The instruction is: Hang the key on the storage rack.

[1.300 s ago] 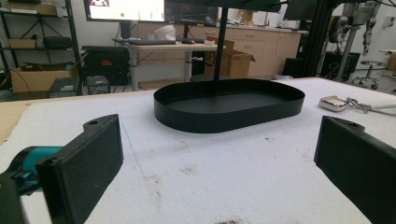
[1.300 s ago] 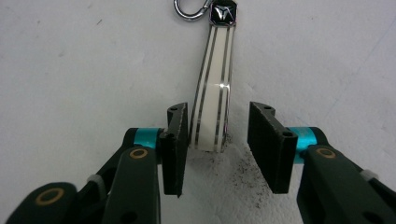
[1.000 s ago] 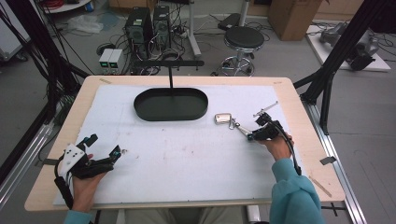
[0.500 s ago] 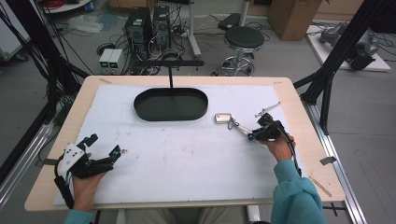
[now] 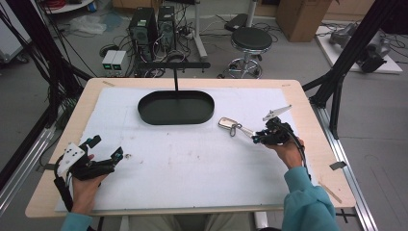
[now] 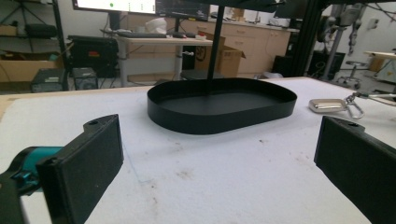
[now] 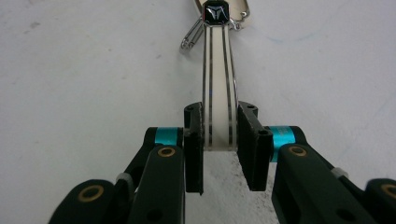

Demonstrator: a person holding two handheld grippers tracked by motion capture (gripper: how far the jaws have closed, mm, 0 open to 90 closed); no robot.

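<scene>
Progress had reached only the pick-up: the right gripper (image 7: 220,135) was clamped on the pale strap of the keychain (image 5: 234,126), which lay on the white table cover (image 5: 192,168) just right of the empty black tray (image 5: 176,107), so carrying it over and setting it down, probably in that tray, looked still to be done. Held low from the table's right side, that hand pointed leftward along the strap, while the left gripper (image 5: 103,163) rested near the front left corner, jaws wide apart and holding nothing.
</scene>
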